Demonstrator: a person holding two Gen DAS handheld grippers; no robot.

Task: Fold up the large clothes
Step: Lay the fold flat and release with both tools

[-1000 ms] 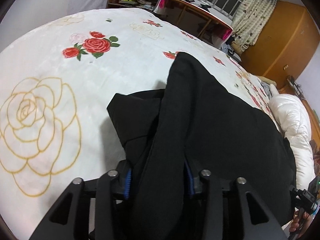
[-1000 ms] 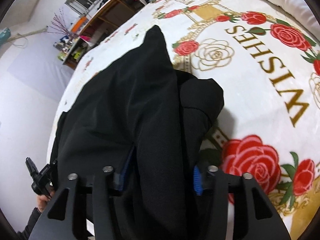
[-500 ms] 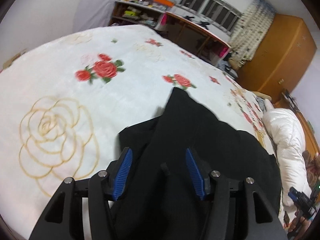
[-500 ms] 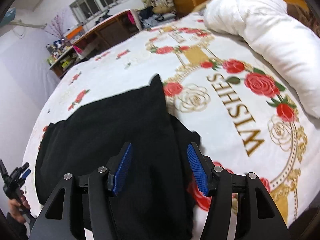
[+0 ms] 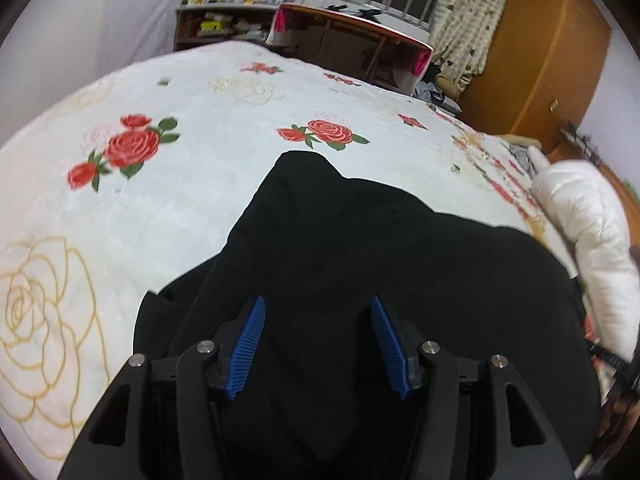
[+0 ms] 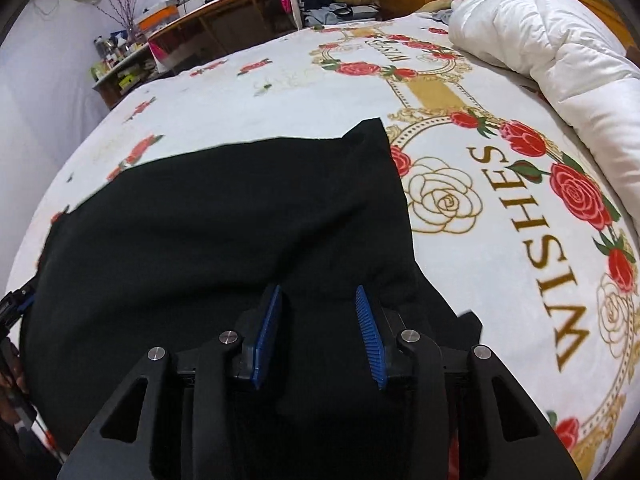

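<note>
A large black garment (image 5: 360, 256) lies folded over on a white bedspread (image 5: 160, 200) with red roses. It also shows in the right wrist view (image 6: 224, 216), spread flat with a folded layer on top. My left gripper (image 5: 318, 310) is open above the garment's near edge, blue pads (image 5: 250, 344) apart, holding nothing. My right gripper (image 6: 318, 294) is open above the other near corner of the garment, empty. The other hand-held gripper shows faintly at the view edges.
A rolled white duvet (image 6: 560, 60) lies along one side of the bed. A wooden desk (image 5: 352, 52), a cluttered shelf (image 5: 224, 24) and an orange wardrobe (image 5: 548, 48) stand beyond the bed. The bedspread (image 6: 500, 200) carries gold "WISHES" lettering.
Both grippers have opened and let go of the black garment, then lifted back. The garment's lifted fold has dropped flat onto the bed.
</note>
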